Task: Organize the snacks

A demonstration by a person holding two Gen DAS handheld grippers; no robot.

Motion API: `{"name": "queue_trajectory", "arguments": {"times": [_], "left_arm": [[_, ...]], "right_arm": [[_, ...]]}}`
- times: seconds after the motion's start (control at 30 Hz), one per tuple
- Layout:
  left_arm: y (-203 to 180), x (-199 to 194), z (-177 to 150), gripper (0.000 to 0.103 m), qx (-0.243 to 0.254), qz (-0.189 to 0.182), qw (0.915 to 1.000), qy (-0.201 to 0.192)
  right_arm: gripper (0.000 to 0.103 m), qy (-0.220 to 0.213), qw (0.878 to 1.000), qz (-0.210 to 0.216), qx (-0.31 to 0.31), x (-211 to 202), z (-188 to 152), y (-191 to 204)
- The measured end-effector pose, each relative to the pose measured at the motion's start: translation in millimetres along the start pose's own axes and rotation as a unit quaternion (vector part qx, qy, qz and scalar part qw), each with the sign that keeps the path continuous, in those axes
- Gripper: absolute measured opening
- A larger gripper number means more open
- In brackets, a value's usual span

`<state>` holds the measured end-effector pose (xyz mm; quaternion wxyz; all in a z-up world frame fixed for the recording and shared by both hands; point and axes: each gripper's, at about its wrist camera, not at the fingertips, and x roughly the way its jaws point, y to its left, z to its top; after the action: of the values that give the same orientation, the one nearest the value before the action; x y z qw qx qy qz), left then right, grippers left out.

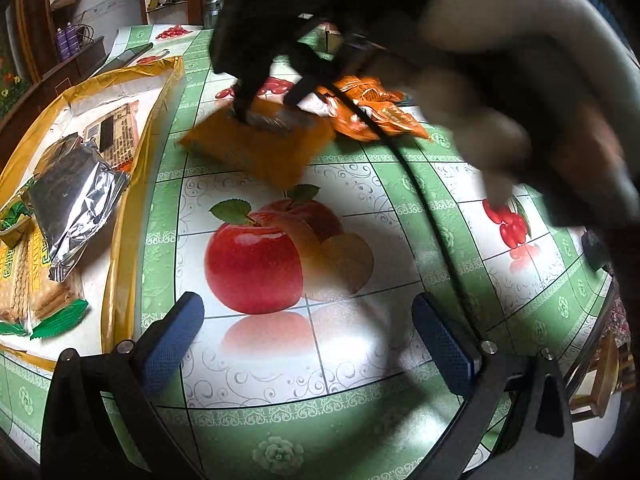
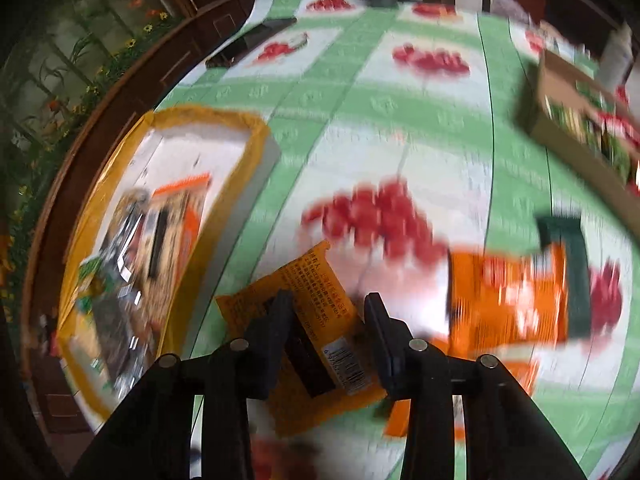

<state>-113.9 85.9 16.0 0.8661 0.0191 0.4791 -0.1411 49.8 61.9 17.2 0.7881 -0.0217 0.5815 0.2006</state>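
My right jaws stand over the yellow snack packet, one finger on each side of it, and they are partly closed; the picture is blurred, so I think the pads are at its edges, but I cannot tell if they already press on it. The packet lies flat on the worktop, with its long axis running obliquely between my fingers, from the far left corner to the near barcode end. So I take it across its short side. My left jaws are released and hold nothing; they hang above the apple picture on the cloth, well apart from the packet. The right hand is clearly the nearer one. The gold-rimmed tray, where other snacks already lie, is to the left of the packet. The orange packets lie to its right.
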Motion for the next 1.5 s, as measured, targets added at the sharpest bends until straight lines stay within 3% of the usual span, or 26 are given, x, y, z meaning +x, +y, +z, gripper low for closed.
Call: {"name": "queue_trajectory", "arguments": {"times": [0.13, 0.2, 0.27, 0.33, 0.43, 0.53, 0.73, 0.8, 0.87, 0.9, 1.07, 1.1, 1.13, 1.17, 1.23, 1.37, 1.5], "left_arm": [[0.4, 0.7, -0.1, 0.103, 0.0, 0.0, 1.0, -0.001], [1.6, 1.6, -0.4, 0.103, -0.001, 0.002, 1.0, -0.001], [1.3, 2.0, -0.5, 0.103, -0.001, 0.005, 1.0, 0.0], [0.2, 2.4, -1.0, 0.103, 0.0, 0.008, 1.0, 0.0], [-1.4, 3.6, -0.6, 0.103, 0.001, 0.014, 0.9999, 0.002], [-0.5, 5.6, 1.3, 0.103, -0.001, 0.02, 0.9998, 0.002], [-1.6, 4.7, -0.3, 0.103, -0.009, 0.025, 0.9996, 0.007], [6.5, -1.2, 0.2, 0.103, -0.041, -0.01, 0.999, 0.013], [18.9, -12.4, 4.0, 0.103, -0.088, -0.078, 0.9929, 0.012], [22.0, -18.6, 7.0, 0.103, -0.1, -0.091, 0.9908, 0.005], [26.6, -40.1, 38.5, 0.103, -0.087, -0.049, 0.9944, -0.033], [26.4, -39.4, 44.4, 0.103, -0.08, -0.04, 0.9954, -0.034], [25.5, -37.3, 47.9, 0.103, -0.075, -0.031, 0.9962, -0.033], [24.9, -33.2, 51.1, 0.103, -0.069, -0.021, 0.9969, -0.03], [24.1, -19.8, 58.4, 0.103, -0.067, -0.007, 0.9976, -0.014], [19.5, 11.2, 64.6, 0.103, -0.073, 0.004, 0.997, 0.026], [17.4, 32.0, 77.0, 0.103, -0.075, 0.037, 0.9959, 0.033]], "right_arm": [[0.039, 0.017, 0.999, 0.035, 0.006, -17.0, -29.1, -8.4], [0.04, -0.015, 0.998, 0.053, 0.022, -36.1, -41.9, -20.9], [0.046, -0.069, 0.996, 0.037, 0.039, -63.9, -58.8, -40.7], [0.064, -0.11, 0.992, 0.015, 0.059, -84.3, -76.6, -63.1], [0.066, -0.13, 0.988, 0.002, 0.088, -94.2, -92.2, -88.6], [0.067, -0.141, 0.983, -0.007, 0.116, -90.3, -100.4, -103.5], [0.067, -0.16, 0.98, -0.031, 0.116, -59.8, -75.6, -109.6], [0.067, -0.154, 0.979, -0.03, 0.127, -48.5, -71.6, -111.8], [0.067, -0.152, 0.979, -0.026, 0.135, -41.6, -75.2, -112.7], [0.067, -0.153, 0.978, -0.024, 0.136, -39.7, -78.5, -113.3], [0.074, -0.171, 0.978, -0.046, 0.11, -38.9, -88.8, -105.8], [0.066, -0.173, 0.979, -0.052, 0.097, -37.6, -90.8, -102.3], [0.042, -0.177, 0.979, -0.059, 0.08, -36.3, -92.4, -97.8], [0.035, -0.183, 0.979, -0.058, 0.064, -35.3, -94.7, -93.7], [0.028, -0.191, 0.979, -0.042, 0.057, -35.0, -98.1, -92.5], [0.023, -0.194, 0.978, -0.017, 0.075, -38.7, -101.3, -100.7], [0.021, -0.203, 0.974, -0.019, 0.1, -46.0, -105.4, -111.7]]}}
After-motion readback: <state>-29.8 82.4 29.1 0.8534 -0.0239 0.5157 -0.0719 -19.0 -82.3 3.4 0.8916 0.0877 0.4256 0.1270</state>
